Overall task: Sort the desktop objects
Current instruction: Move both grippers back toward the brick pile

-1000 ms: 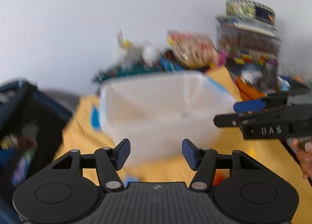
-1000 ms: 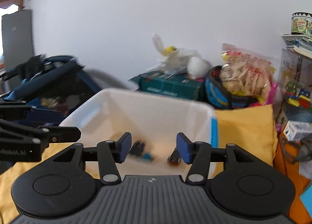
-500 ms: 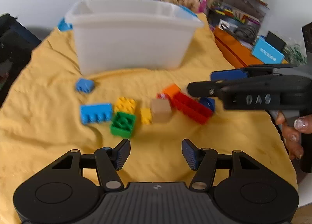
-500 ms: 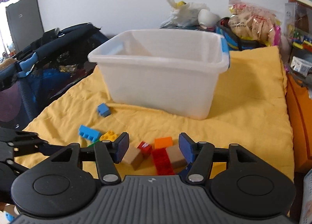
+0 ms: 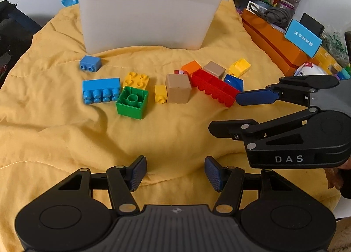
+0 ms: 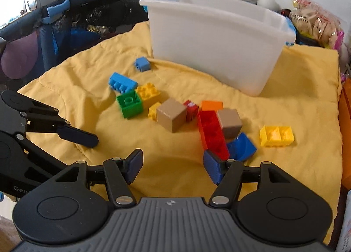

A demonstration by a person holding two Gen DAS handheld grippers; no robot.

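Several toy bricks lie loose on a yellow cloth (image 5: 54,142) in front of a white plastic bin (image 5: 147,12): a green brick (image 5: 132,102), a long light-blue brick (image 5: 101,90), a tan cube (image 5: 177,88), a long red brick (image 5: 214,89) and a yellow brick (image 6: 276,135). My left gripper (image 5: 173,171) is open and empty, hovering above bare cloth short of the bricks. My right gripper (image 6: 172,167) is open and empty, its right fingertip close to the near end of the red brick (image 6: 212,133). It also shows from the side in the left wrist view (image 5: 230,116).
A small light-blue brick (image 5: 90,63) lies near the bin's left corner. An orange box (image 5: 276,47) and cluttered shelves stand to the right of the cloth. A dark mesh playpen (image 6: 72,23) stands to the left. Snack bags (image 6: 316,21) sit behind the bin.
Both grippers have tilted down and drawn back from over the bin to low above the cloth. The bricks have come into full view. Both grippers stay open.
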